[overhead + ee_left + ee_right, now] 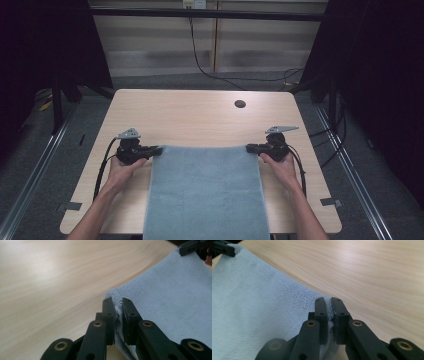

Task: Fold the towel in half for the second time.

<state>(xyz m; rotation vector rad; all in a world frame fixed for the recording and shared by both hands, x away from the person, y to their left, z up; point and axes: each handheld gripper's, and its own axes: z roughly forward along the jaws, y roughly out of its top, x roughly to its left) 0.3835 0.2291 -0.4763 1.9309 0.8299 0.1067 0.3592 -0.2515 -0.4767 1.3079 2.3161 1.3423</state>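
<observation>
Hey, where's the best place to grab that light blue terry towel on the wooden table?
Grip the light blue terry towel at its two far corners, each from its own outer side. The left gripper and right gripper pinch there now; the far edge lies straight between them.

Towel (206, 192): its near end is cut off by the bottom edge of the high view.
Forearms: cut off at the same edge.
Pinched towel corners: hidden between the jaws in both gripper views.
Table (200, 115): its near edge is partly covered by the towel.
</observation>
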